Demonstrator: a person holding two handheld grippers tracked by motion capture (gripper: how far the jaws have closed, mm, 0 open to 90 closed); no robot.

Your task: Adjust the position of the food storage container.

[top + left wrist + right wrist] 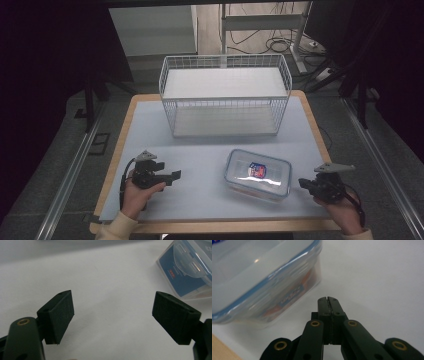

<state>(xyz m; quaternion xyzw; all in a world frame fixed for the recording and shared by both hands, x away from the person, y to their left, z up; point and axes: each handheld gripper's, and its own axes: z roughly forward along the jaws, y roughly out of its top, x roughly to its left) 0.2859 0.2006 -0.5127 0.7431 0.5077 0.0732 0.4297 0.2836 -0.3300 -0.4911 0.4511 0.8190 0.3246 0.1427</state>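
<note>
A blue and red label shows through the clear plastic container (258,174) near the table's front right edge, but its print is too blurred to read.

Container (258,174) on the table (210,145), before the wire basket (225,95), between left gripper (175,175) and right gripper (302,182)

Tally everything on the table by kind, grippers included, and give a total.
Wire basket: 1
Clear plastic box: 1
Grippers: 2, the left gripper open, the right gripper shut on nothing
Total: 4
</note>
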